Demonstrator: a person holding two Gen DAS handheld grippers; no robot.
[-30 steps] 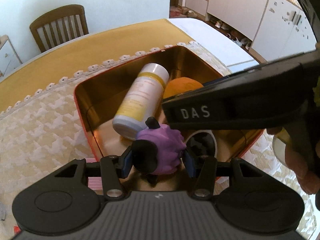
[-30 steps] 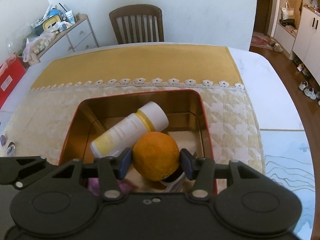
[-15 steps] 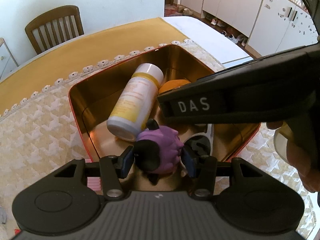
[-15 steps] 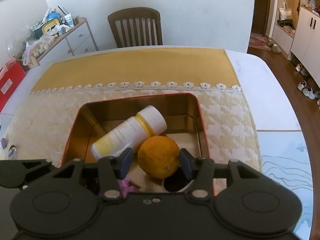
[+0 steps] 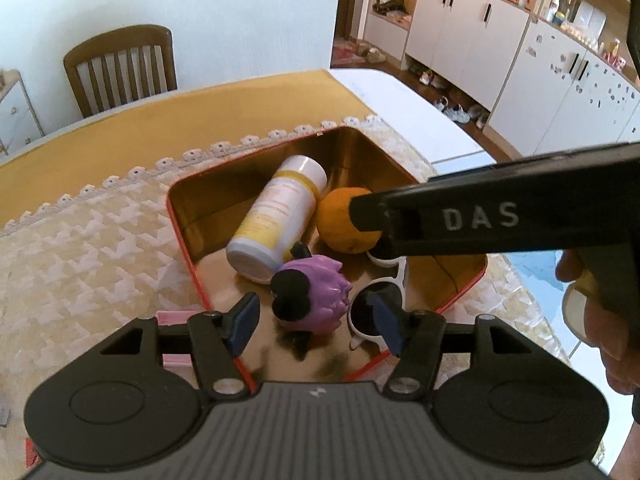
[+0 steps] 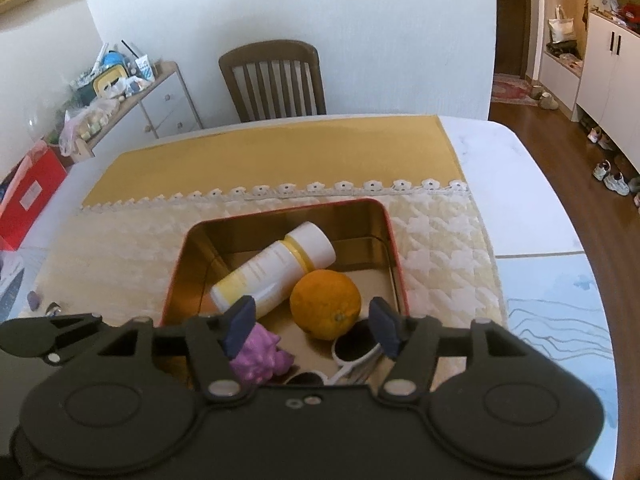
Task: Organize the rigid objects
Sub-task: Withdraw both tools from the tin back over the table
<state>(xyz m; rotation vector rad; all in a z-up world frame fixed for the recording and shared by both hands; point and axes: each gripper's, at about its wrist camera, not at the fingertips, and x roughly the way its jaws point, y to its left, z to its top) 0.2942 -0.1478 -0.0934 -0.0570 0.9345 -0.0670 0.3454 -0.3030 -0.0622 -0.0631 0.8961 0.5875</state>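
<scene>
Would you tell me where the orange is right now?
In both wrist views the orange lies inside the red tin, beside the white bottle and above the sunglasses.

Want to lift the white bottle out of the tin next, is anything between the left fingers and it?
Yes. The purple toy sits directly between the open left gripper and the white bottle, against the bottle's near end in the tin.

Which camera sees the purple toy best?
The left wrist view. There the purple toy shows almost whole, black parts included, lying in the tin between the left gripper's open fingers. The right wrist view shows only a purple lump, partly hidden behind the right gripper.
</scene>
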